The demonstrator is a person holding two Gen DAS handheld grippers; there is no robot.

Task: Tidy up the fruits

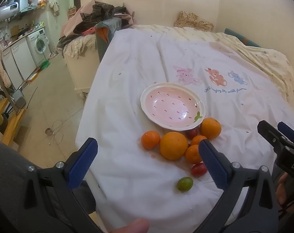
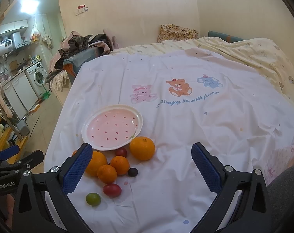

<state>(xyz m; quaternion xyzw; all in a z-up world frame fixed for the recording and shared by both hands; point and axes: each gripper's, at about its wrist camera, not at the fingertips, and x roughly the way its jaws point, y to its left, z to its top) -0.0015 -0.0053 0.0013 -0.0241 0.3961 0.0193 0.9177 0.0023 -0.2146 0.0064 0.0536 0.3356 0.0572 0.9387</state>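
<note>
A pink strawberry-pattern plate (image 1: 147, 104) (image 2: 88, 128) lies empty on the white bedsheet. In front of it lie several oranges, the largest (image 1: 173, 145) in the middle and another (image 2: 142, 148) at the right, plus small red tomatoes (image 1: 199, 169) (image 2: 112, 190), a dark one (image 2: 132, 172) and a green one (image 1: 185, 183) (image 2: 93, 199). My left gripper (image 1: 147, 161) is open and empty, held just short of the fruit. My right gripper (image 2: 142, 167) is open and empty, to the right of the pile; its fingers (image 1: 271, 134) show in the left wrist view.
The white sheet (image 2: 185, 120) with cartoon animals covers the bed. The bed's left edge (image 1: 88, 104) drops to the floor. Piled clothes (image 1: 96, 17) lie beyond, a kitchen with a washing machine (image 1: 39, 44) at far left. A yellow quilt (image 2: 254, 54) lies at back right.
</note>
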